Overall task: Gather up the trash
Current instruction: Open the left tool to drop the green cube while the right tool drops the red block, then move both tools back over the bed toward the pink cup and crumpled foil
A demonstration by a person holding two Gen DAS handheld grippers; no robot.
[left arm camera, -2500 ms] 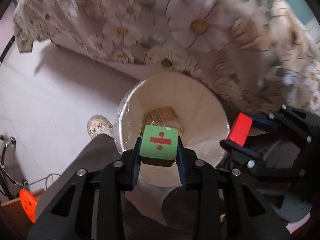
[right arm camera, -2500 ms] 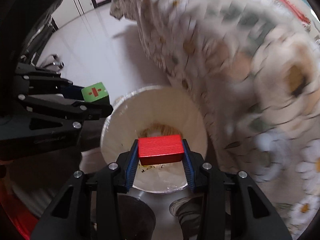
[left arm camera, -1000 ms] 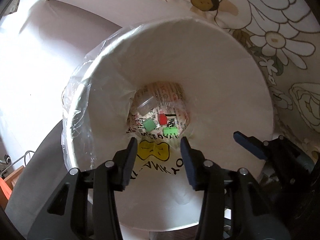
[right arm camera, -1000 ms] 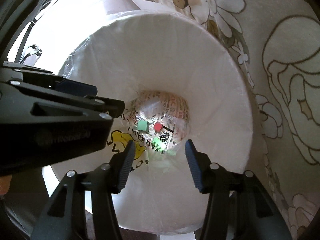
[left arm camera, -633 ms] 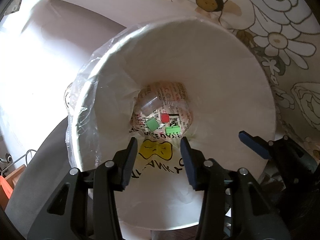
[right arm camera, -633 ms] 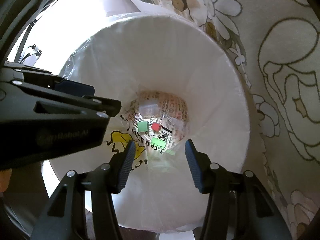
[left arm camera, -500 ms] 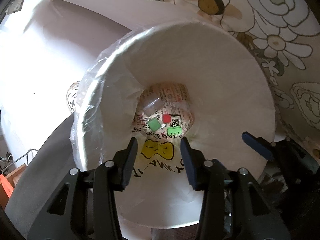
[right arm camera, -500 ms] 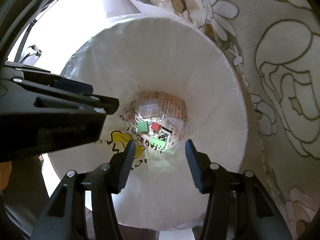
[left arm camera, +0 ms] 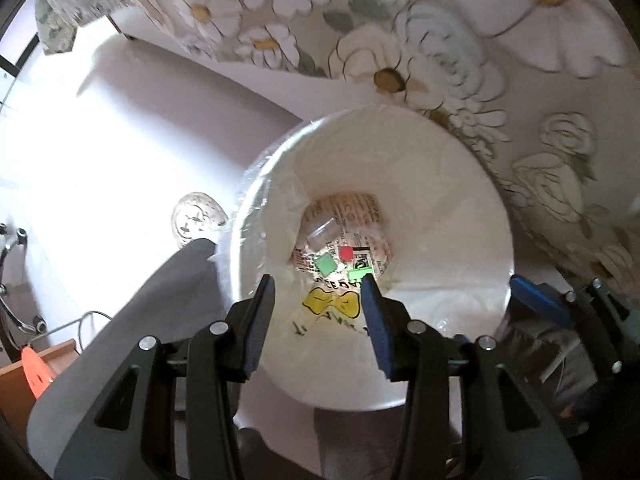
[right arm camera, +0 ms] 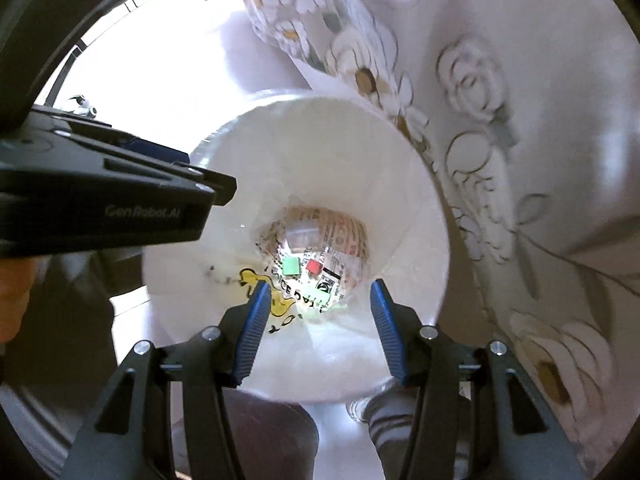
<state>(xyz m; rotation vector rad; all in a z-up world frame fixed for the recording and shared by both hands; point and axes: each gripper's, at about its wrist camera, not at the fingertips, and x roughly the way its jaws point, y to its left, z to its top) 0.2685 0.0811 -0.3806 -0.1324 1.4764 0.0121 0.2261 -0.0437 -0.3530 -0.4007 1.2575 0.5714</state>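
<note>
Daisy-print cloth (left arm camera: pixel 400 40) drapes beyond both tools. Left tool (left arm camera: pixel 318 300) and right tool (right arm camera: pixel 318 304) hang spread wide, holding nothing, above the lined bin (left arm camera: pixel 460 200); green block (left arm camera: pixel 326 266), red block (left arm camera: pixel 346 253) lie at its bottom, straight ahead.

Right gripper (right arm camera: pixel 318 306) jaws apart above lined bin (right arm camera: pixel 416 216).

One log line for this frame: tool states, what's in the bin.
left tool: open, empty | right tool: open, empty | bin: red block, green block, green clip at bottom
</note>
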